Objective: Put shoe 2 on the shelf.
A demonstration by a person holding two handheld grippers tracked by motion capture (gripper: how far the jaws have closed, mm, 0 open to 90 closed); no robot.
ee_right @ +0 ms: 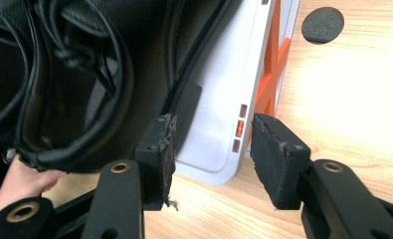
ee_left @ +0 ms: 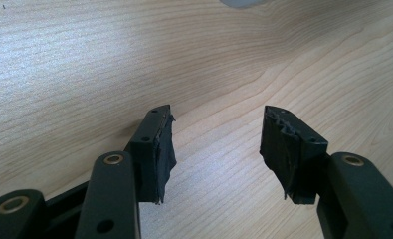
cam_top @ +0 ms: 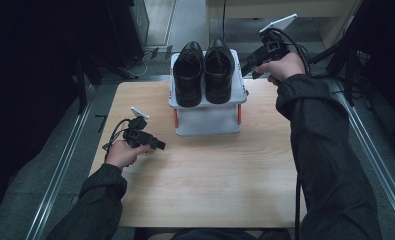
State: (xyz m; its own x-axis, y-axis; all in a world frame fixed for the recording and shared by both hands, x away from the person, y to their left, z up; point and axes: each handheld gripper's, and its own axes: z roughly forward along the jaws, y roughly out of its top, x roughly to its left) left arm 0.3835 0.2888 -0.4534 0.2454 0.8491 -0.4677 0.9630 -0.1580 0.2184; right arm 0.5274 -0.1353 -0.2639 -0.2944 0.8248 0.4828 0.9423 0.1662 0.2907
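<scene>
Two black leather lace-up shoes, the left shoe (cam_top: 188, 75) and the right shoe (cam_top: 219, 72), stand side by side on top of a white two-level rack (cam_top: 207, 122) with orange struts. My right gripper (cam_top: 249, 69) hovers at the rack's right edge, jaws open. In the right gripper view, my right gripper (ee_right: 211, 124) shows its pads apart, with the rack's top plate (ee_right: 224, 89) beyond the gap and a shoe (ee_right: 84, 74) to the left. My left gripper (cam_top: 160, 145) rests low over the wooden table (cam_top: 210, 175) at the left, and in its own view my left gripper (ee_left: 216, 117) stands open and empty.
The rack stands at the table's far middle. An orange strut (ee_right: 273, 74) shows beneath the top plate, and a dark round mark (ee_right: 323, 24) lies on the wood beside it. Metal rails (cam_top: 60, 170) run along both table sides, with dark equipment behind.
</scene>
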